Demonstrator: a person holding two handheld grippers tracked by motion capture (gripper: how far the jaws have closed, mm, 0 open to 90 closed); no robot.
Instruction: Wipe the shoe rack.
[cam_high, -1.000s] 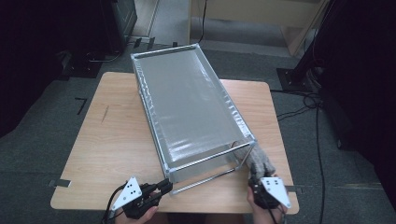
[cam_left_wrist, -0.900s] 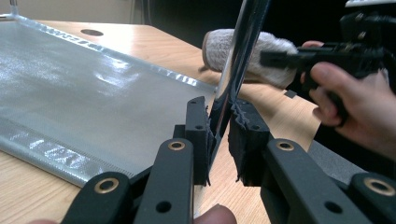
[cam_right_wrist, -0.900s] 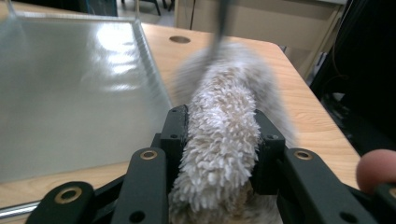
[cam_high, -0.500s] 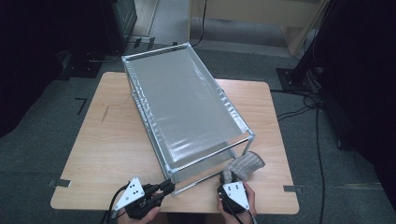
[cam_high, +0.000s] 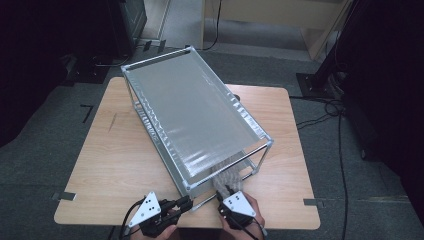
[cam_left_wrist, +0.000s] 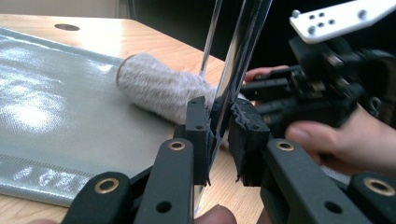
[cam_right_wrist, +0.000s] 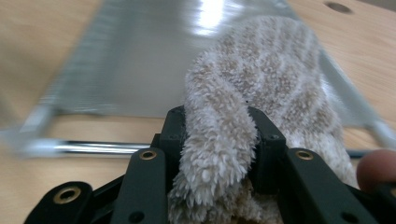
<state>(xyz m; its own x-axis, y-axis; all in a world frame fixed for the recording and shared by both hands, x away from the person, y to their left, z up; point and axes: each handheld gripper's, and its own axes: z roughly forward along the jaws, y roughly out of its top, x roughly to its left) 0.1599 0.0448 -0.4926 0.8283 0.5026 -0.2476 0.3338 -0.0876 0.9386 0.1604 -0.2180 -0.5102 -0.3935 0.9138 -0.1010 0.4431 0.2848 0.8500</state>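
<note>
The left gripper clamps the rack's corner post, while the right gripper, at its 3 o'clock, grips a fuzzy sock on the lower shelf.

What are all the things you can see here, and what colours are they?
Rack: one, silver metal frame with grey mesh shelves, standing slantwise on the table.
Fuzzy sock: one, beige and white, lying on the rack's bottom shelf at its near end.
Table: one, light wood, middle of the room.
Cables: a few, black, on the grey floor at the right.
Tape marks: two, grey, on the floor beside the table's near corners.
Left gripper: one, black, fingers shut on the rack's near corner post.
Right gripper: one, black, fingers shut on the fuzzy sock.
Hands: two, one holding each gripper, at the table's near edge.
</note>
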